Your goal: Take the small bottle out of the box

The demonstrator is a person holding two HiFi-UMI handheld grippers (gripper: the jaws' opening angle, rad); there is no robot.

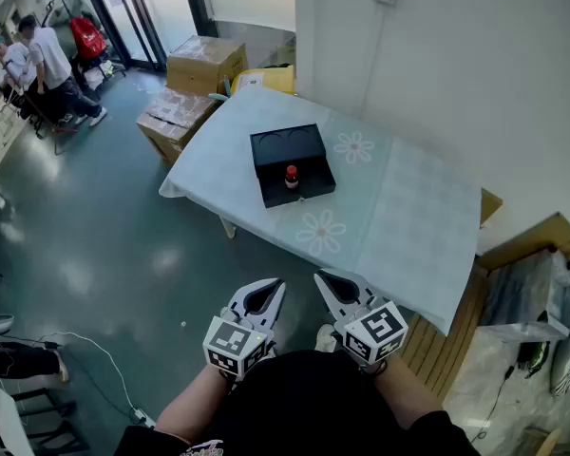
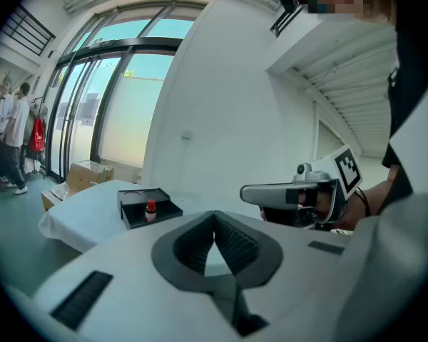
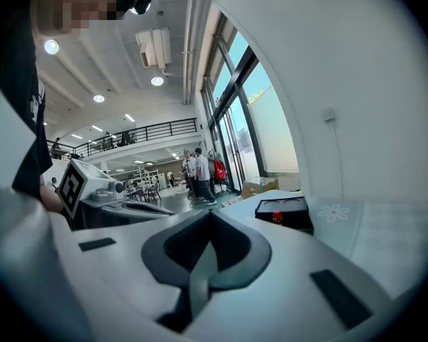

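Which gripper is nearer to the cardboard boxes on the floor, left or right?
Left. The left gripper hangs well short of the table, on the side of the cardboard boxes past its far left corner; the right gripper is beside it, farther over.

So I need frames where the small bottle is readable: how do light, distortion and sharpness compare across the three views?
Head view: even daylight, soft glare patches on the floor, small bottle clear in the black box. Left gripper view: strong fisheye bending, dark corners, bright windows, bottle tiny but distinct. Right gripper view: same fisheye, bottle small, slightly soft.
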